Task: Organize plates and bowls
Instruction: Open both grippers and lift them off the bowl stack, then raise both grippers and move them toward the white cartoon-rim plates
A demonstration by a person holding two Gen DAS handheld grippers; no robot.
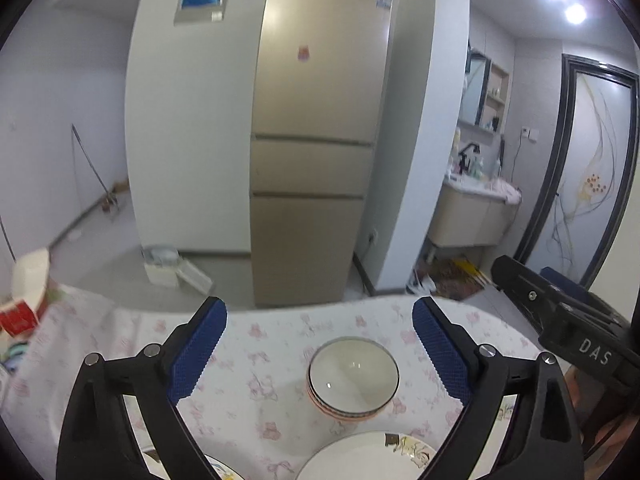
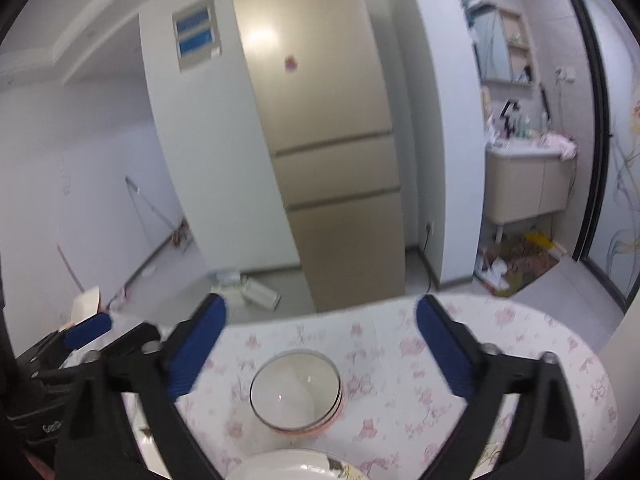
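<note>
Bowls [image 1: 353,376]: white bowls with a dark rim are sitting stacked one inside another on the table, and pink is showing on the outside of the lower ones
Where the bowls are sitting: near the middle of the flowered tablecloth [image 1: 256,360], with cloth showing all around them
Plate [image 1: 360,456]: a white plate with a small drawing on its rim is lying just in front of the bowls, closer to the cameras, and is partly cut off by the picture edge
Second plate [image 1: 218,468]: only a small piece is peeking out behind the left finger at the bottom of the left wrist view
Left gripper [image 1: 320,312]: its blue pads are standing wide apart, with nothing between them, and it is hanging above the table and looking down over the bowls
Right gripper [image 2: 320,312]: its blue pads are standing wide apart too, with nothing between them, and it is floating above the bowls without touching them
Two grippers together: they are side by side, and each one is showing at the edge of the other's view
Fridge [image 1: 316,128]: a tall gold fridge is standing past the table
Washbasin cabinet [image 1: 472,216]: it is standing to the right of the fridge, past a white wall
Box [image 1: 18,312]: a red and white box is sitting at the left end of the table
</note>
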